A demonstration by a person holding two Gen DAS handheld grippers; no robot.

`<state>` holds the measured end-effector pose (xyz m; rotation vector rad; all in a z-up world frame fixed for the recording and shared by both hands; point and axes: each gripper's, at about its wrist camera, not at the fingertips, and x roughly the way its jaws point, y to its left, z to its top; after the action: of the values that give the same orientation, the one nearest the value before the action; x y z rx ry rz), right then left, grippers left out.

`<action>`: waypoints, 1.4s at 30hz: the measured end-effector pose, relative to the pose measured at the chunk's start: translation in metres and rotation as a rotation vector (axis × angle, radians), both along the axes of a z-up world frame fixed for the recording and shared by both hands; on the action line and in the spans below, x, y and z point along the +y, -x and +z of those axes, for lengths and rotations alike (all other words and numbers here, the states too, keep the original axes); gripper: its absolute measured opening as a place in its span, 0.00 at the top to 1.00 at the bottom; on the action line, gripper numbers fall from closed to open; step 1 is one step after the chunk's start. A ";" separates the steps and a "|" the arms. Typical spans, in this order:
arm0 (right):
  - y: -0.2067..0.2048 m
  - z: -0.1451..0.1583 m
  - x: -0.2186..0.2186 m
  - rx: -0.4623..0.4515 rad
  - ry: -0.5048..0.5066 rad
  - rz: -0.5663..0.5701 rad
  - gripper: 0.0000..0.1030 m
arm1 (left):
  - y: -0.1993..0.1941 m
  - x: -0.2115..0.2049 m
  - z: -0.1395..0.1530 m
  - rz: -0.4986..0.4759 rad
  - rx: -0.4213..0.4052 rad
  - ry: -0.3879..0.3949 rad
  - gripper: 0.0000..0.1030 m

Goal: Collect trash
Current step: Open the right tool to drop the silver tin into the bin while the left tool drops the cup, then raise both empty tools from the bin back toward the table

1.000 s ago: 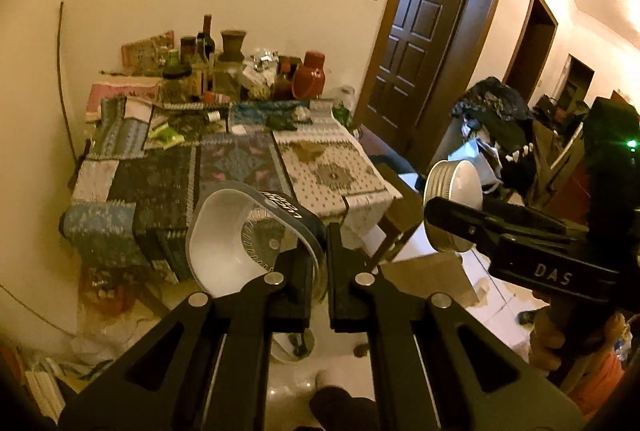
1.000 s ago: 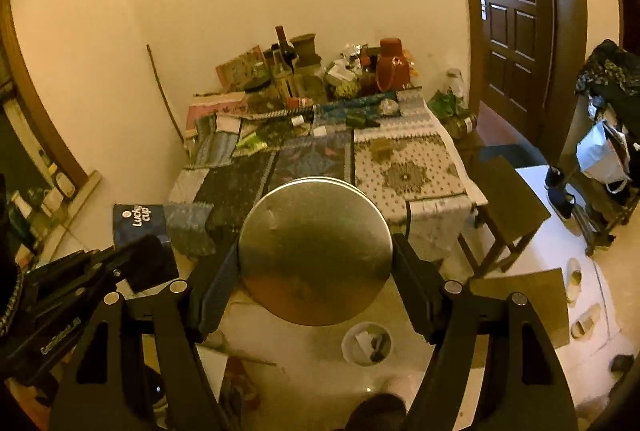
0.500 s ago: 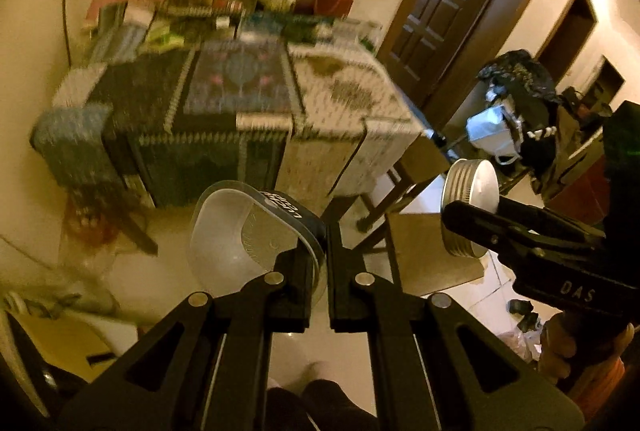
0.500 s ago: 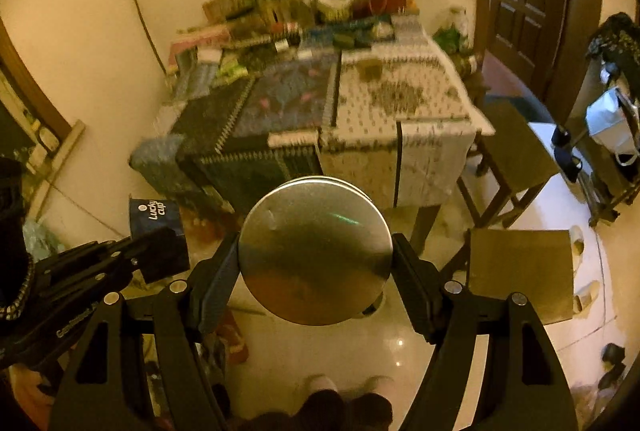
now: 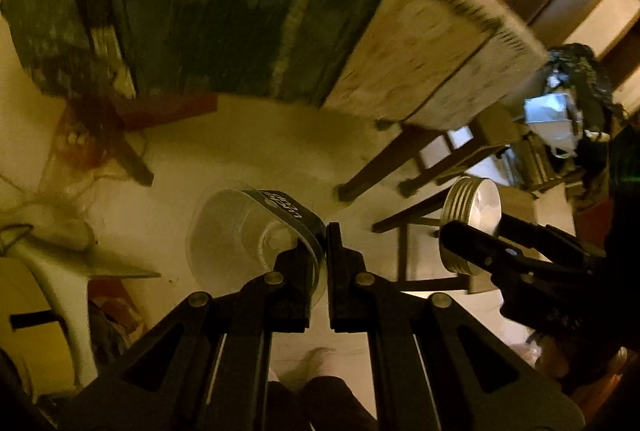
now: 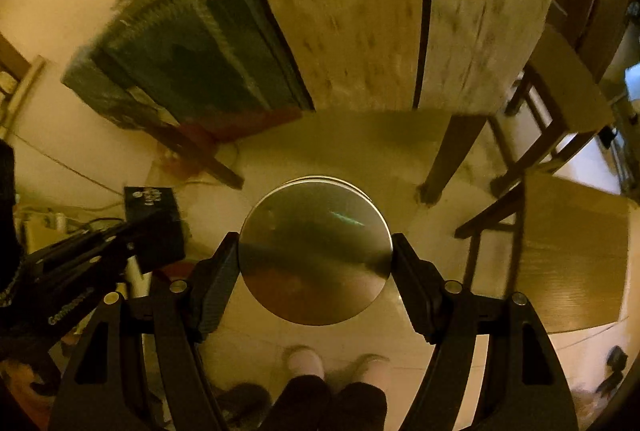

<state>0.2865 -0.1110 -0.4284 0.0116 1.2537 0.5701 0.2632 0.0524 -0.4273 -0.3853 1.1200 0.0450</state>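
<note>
Dropped since earlier from tabletop level to below the cloth-draped table, near pale floor. Right gripper, part-open, clamping round metal tin; threaded side seen only from left view. Left gripper, nearly closed, pinching clear plastic cup; sleeve lettering unreadable.

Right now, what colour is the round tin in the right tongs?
Plain silvery metal, no print; the round tin shows best in the right wrist view.

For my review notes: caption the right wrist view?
Right gripper clamps a round metal tin above the floor.
</note>
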 end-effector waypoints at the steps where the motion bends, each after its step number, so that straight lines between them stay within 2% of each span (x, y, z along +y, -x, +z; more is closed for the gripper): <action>1: -0.002 -0.010 0.002 0.009 -0.003 0.001 0.32 | -0.001 0.003 -0.015 0.009 0.008 0.004 0.96; 5: -0.014 -0.066 0.014 0.004 0.002 0.017 0.32 | -0.008 0.012 -0.069 0.034 0.032 0.019 0.96; 8: -0.020 -0.090 0.019 0.007 -0.020 0.038 0.31 | -0.015 0.015 -0.102 0.036 0.047 0.037 0.96; 11: -0.025 -0.115 0.022 0.049 -0.063 0.070 0.30 | -0.022 0.012 -0.130 0.023 0.059 0.051 0.96; 12: -0.026 -0.121 0.022 0.042 -0.042 0.061 0.30 | -0.025 0.010 -0.140 0.017 0.065 0.056 0.96; 16: -0.026 -0.133 0.018 0.042 0.004 0.052 0.30 | -0.035 0.003 -0.166 -0.007 0.097 0.071 0.96; 21: -0.029 -0.139 -0.001 0.058 0.056 0.012 0.30 | -0.051 -0.011 -0.191 -0.047 0.136 0.142 0.96; 25: -0.036 -0.139 -0.012 0.054 0.088 -0.016 0.30 | -0.066 -0.029 -0.204 -0.092 0.159 0.148 0.95; 26: -0.037 -0.137 -0.016 0.054 0.094 -0.029 0.30 | -0.070 -0.033 -0.208 -0.105 0.171 0.158 0.93; 28: -0.039 -0.136 -0.018 0.055 0.095 -0.044 0.30 | -0.075 -0.037 -0.215 -0.117 0.197 0.169 0.74; 30: -0.041 -0.132 -0.019 0.059 0.091 -0.058 0.30 | -0.079 -0.040 -0.217 -0.116 0.214 0.145 0.67; 32: -0.041 -0.126 -0.020 0.060 0.087 -0.067 0.30 | -0.080 -0.041 -0.214 -0.120 0.230 0.100 0.67; 35: -0.040 -0.116 -0.019 0.052 0.088 -0.065 0.30 | -0.078 -0.039 -0.201 -0.117 0.232 0.077 0.67; 39: -0.038 -0.094 -0.019 0.040 0.090 -0.055 0.30 | -0.072 -0.035 -0.168 -0.115 0.213 0.055 0.67; 42: -0.036 -0.062 -0.019 0.025 0.085 -0.052 0.30 | -0.067 -0.029 -0.130 -0.110 0.188 0.024 0.67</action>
<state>0.3229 -0.1299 -0.4904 -0.0194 1.2969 0.4725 0.3302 0.0232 -0.5573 -0.3453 1.3270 -0.0293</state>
